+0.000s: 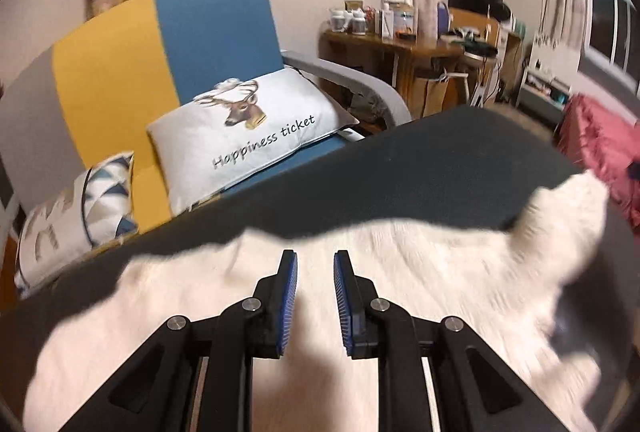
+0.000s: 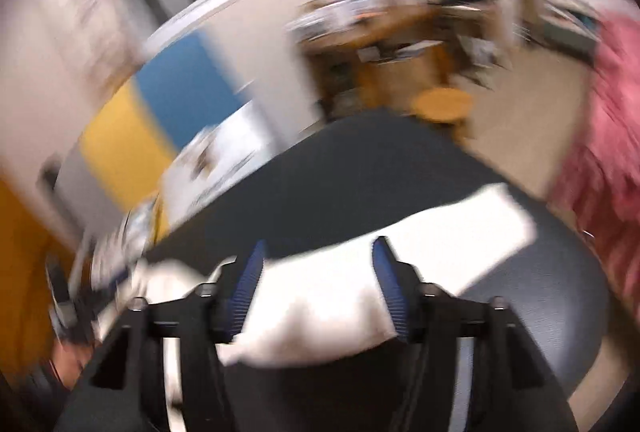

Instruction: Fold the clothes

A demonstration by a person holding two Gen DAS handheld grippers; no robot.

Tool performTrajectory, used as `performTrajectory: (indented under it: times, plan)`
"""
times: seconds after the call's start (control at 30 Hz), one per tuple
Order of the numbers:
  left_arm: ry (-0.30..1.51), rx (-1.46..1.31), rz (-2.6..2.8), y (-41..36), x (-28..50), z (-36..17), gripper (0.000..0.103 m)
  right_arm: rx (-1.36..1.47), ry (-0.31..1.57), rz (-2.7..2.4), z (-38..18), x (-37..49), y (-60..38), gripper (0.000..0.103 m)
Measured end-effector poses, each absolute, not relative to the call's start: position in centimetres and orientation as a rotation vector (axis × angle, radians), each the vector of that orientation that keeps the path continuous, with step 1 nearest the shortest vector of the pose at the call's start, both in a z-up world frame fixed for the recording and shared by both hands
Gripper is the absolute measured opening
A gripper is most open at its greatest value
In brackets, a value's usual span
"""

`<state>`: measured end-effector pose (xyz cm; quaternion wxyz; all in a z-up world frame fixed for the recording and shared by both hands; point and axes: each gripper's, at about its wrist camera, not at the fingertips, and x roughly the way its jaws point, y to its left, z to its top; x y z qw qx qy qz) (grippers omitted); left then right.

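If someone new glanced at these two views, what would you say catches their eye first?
Probably the white garment spread over the dark table, filling the foreground under the left gripper. Next, the yellow-and-blue sofa behind the table, with the deer cushion reading "Happiness ticket". In the blurred right view, the right gripper stands open over the white cloth.

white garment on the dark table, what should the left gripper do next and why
Probably lower the left gripper and close on the white garment directly beneath. Its pads stand apart with nothing pinched, and the right gripper also looks open, so neither holds the cloth.
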<state>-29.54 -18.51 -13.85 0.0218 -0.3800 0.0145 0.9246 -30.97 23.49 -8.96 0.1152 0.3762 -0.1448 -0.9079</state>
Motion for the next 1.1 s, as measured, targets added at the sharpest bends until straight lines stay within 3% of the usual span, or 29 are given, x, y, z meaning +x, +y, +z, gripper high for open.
performTrajectory:
  times: [0.23,0.33,0.43,0.67,0.77,0.93,1.1]
  plan:
    - [-0.104,-1.154,2.805,-20.3,-14.1,-13.9,0.018,1.063,0.237,-2.433,-11.3,-26.7,6.8,0.061]
    - [-0.182,-1.193,2.743,-20.0,-9.1,-15.4,0.018,1.065,0.289,-2.364,-11.5,-26.9,3.1,0.061]
    - [-0.133,-1.271,2.728,-19.2,-6.6,-17.7,0.018,1.133,0.348,-2.311,-12.5,-28.6,-0.3,0.061]
    - [-0.411,-1.308,2.666,-21.1,-6.7,-19.4,0.018,1.456,0.362,-2.304,-20.3,-34.8,-2.2,0.062]
    - [-0.41,-1.251,2.707,-22.6,-8.3,-17.9,0.018,1.429,0.371,-2.325,-20.4,-34.5,-2.2,0.062]
    - [-0.225,-1.045,2.891,-26.8,-14.8,-13.3,0.018,1.314,0.374,-2.366,-17.4,-33.7,-3.4,0.062]
    - [-0.372,-1.055,2.814,-31.3,-22.4,-13.0,0.018,1.09,0.316,-2.244,-14.0,-32.5,-8.6,0.063]
